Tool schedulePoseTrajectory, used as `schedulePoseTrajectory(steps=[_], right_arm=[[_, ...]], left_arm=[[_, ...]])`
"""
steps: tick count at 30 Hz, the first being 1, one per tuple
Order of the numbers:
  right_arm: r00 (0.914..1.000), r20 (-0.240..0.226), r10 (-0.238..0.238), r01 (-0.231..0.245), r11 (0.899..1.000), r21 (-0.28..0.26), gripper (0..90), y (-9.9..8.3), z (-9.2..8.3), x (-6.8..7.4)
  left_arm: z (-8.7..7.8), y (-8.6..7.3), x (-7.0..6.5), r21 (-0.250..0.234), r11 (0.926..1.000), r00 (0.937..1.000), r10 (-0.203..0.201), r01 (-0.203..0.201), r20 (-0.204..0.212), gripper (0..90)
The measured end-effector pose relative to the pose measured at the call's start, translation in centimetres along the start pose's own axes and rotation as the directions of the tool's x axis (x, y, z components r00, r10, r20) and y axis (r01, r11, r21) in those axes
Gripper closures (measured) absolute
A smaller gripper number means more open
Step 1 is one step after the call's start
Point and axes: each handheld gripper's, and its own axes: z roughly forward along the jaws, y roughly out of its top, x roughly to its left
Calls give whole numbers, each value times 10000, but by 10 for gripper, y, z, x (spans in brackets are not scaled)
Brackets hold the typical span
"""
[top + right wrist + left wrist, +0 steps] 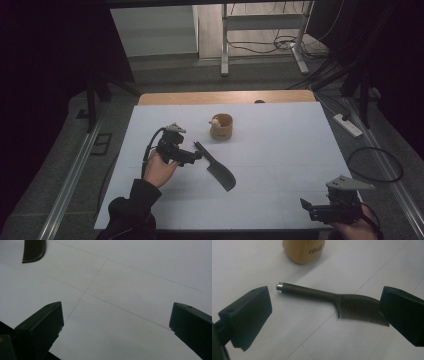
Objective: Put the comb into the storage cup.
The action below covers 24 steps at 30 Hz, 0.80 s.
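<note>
left tool [192, 156]: jaws wide apart | right tool [312, 209]: jaws wide apart

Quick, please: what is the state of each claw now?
Left claw: open, holding nothing, over the comb.
Right claw: open, holding nothing.

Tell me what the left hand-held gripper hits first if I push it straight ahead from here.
Most likely the dark comb: it lies across the line between the open jaws of the left hand-held gripper. The tan cup stands farther on. How high the jaws sit above the table is unclear.
</note>
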Motion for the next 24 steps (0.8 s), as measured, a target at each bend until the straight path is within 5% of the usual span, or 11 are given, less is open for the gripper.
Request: schedulePoseTrajectory(steps=[24], right_arm=[[10000, 29, -22, 22, 10000, 83, 0, 0, 1, 0]], left_arm=[[39, 29, -8, 418, 9980, 9987, 476, -483, 168, 0]])
